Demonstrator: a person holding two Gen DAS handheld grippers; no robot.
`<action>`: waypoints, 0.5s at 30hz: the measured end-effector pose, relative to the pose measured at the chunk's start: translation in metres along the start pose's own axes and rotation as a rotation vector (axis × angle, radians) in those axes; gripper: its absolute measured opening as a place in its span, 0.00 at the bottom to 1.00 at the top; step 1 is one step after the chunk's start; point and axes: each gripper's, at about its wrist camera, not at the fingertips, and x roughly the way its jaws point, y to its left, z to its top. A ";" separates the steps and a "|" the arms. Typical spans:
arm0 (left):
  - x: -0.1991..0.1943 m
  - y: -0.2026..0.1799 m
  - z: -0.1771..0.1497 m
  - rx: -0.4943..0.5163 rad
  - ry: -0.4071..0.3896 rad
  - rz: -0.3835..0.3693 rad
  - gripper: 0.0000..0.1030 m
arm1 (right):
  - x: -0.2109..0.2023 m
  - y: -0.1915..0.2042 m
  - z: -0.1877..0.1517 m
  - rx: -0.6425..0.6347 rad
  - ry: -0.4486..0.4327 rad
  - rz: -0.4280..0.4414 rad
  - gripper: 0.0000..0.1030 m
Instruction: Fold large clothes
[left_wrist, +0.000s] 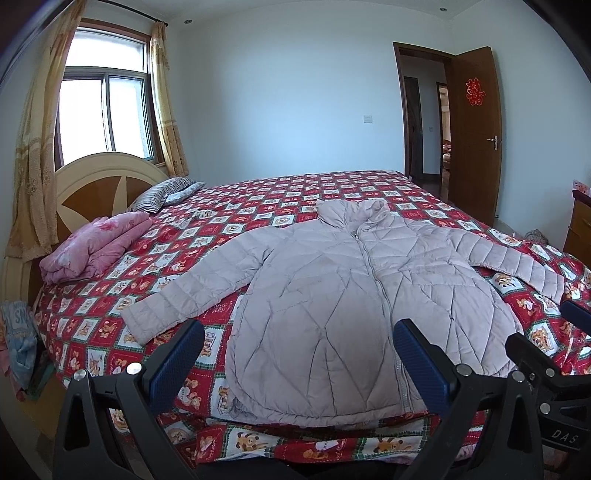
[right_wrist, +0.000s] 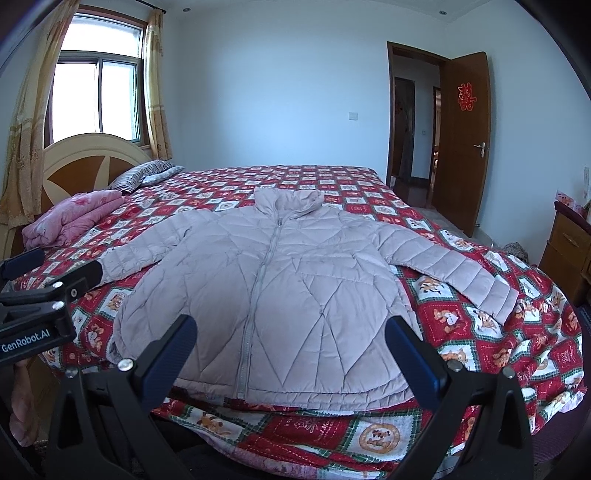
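Observation:
A pale pink quilted jacket (left_wrist: 332, 295) lies flat on the bed, zipped, collar away from me, both sleeves spread out; it also shows in the right wrist view (right_wrist: 277, 295). My left gripper (left_wrist: 299, 332) is open and empty, held just above the jacket's hem near the front edge of the bed. My right gripper (right_wrist: 290, 328) is open and empty, also above the hem. The right gripper shows at the right edge of the left wrist view (left_wrist: 546, 350), and the left gripper at the left edge of the right wrist view (right_wrist: 48, 280).
The bed has a red patterned quilt (left_wrist: 295, 192) and a round headboard (left_wrist: 99, 181) at the left. A folded pink blanket (left_wrist: 88, 243) and a striped pillow (left_wrist: 162, 192) lie by the headboard. A wooden cabinet (right_wrist: 569, 251) stands at the right, and an open door (right_wrist: 461, 144) beyond.

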 end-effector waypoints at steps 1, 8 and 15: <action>0.004 -0.001 0.001 0.006 -0.003 0.004 0.99 | 0.002 -0.002 0.001 -0.002 -0.003 -0.009 1.00; 0.050 0.002 0.014 0.031 0.025 0.017 0.99 | 0.031 -0.030 0.011 0.009 -0.008 -0.096 1.00; 0.099 -0.010 0.033 0.072 0.008 0.003 0.99 | 0.065 -0.076 0.016 0.044 0.025 -0.183 1.00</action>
